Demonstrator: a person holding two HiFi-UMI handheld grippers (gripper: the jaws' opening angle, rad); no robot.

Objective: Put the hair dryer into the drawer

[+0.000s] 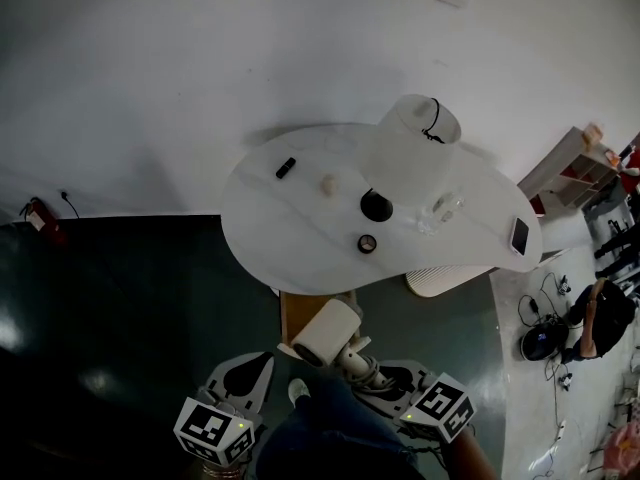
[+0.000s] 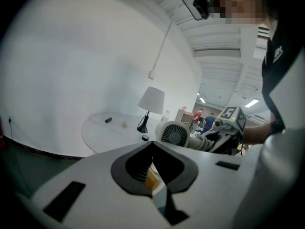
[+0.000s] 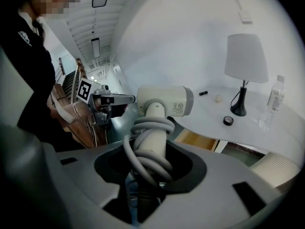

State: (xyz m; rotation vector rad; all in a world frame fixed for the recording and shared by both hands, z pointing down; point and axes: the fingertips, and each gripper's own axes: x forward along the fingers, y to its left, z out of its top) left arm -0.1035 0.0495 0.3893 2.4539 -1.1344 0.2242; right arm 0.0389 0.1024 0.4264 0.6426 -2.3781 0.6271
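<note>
A rounded white worktop [image 1: 290, 238] stood against a plain white wall [image 1: 200, 68] over a dark green floor [image 1: 120, 318], with a wood-coloured drawer [image 1: 298, 313] pulled open beneath its near edge. The hair dryer [image 3: 159, 101] hung just above the open drawer, gripped by the right tongs [image 3: 151, 161], which were closed on its cord-wrapped handle. A small printed label [image 3: 180, 108] on its barrel was too fine to read. The left tongs [image 2: 152, 144] were empty, tips together. On the worktop sat a white-shaded lamp [image 1: 410, 143], a clear bottle [image 1: 445, 208], a black ring [image 1: 367, 243], a phone [image 1: 519, 235] and a small black item [image 1: 285, 167]. A fire extinguisher [image 1: 36, 218] stood by the wall.
</note>
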